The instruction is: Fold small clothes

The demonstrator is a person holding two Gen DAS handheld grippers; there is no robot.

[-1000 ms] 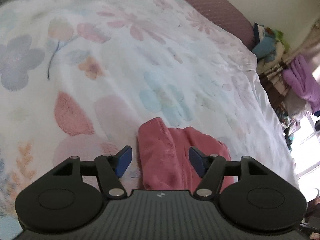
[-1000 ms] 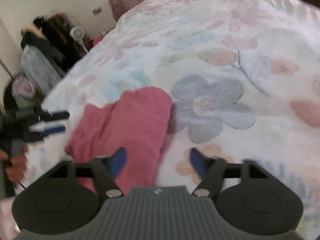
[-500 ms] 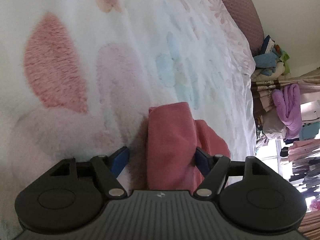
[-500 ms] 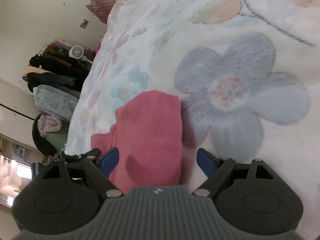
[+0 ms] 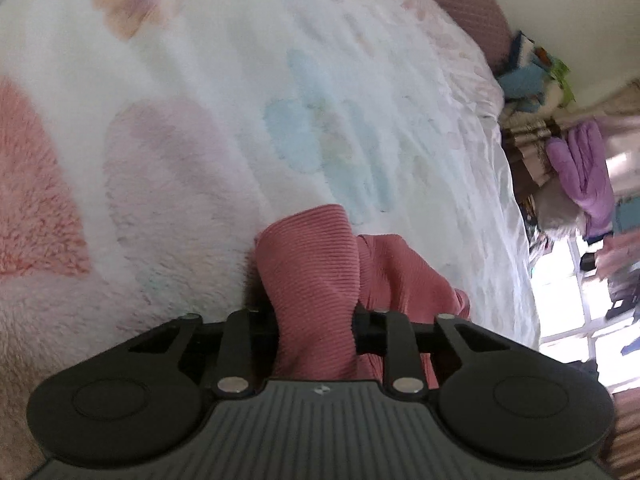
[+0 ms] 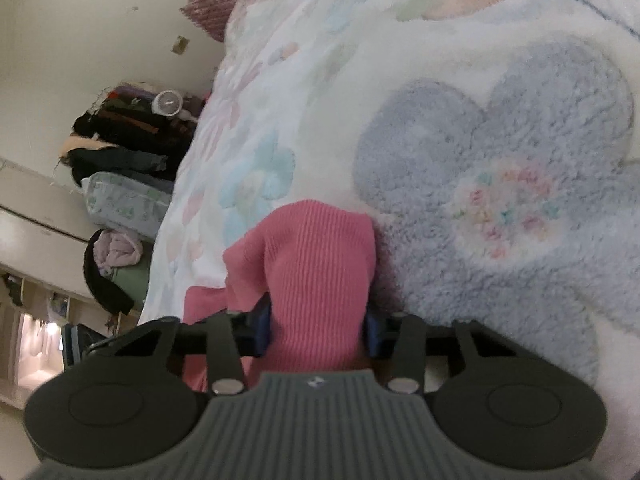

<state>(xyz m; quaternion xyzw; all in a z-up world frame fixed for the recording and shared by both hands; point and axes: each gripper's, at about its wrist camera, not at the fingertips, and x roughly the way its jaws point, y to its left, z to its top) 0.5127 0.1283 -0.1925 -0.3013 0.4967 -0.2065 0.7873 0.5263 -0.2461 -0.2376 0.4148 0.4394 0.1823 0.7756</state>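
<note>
Pink ribbed knit fills the space between the jaws of both grippers: one small garment [image 5: 316, 280] lies on the fleece blanket [image 5: 192, 184], and each gripper is clamped on a bunched part of it.

In the left wrist view, the left gripper [image 5: 316, 328] has just been closing, and the cloth is now pinched between its pads, which are mostly hidden behind the fabric. The gathered fold stands up straight ahead of the jaws. A second, flatter lobe of the same garment spreads ahead and to the right of them. Beyond the fold the blanket shows a pale blue flower, with a coral patch far to the left of the gripper. To the right, past the edge of the bed, a purple cloth [image 5: 584, 176] hangs among piled things near a bright window.

In the right wrist view, the right gripper [image 6: 318, 330] has likewise just been closing. Its blue pads [image 6: 262, 330] press on either side of a rounded hump of the garment [image 6: 320, 264], which rises directly ahead of the jaws. More of the pink cloth trails off to the left of the gripper, lower on the blanket [image 6: 500, 184]. A large grey-blue flower lies just to the right of the hump. Far to the left, off the bed, are stacked dark clothes [image 6: 120, 140] against the wall.
</note>
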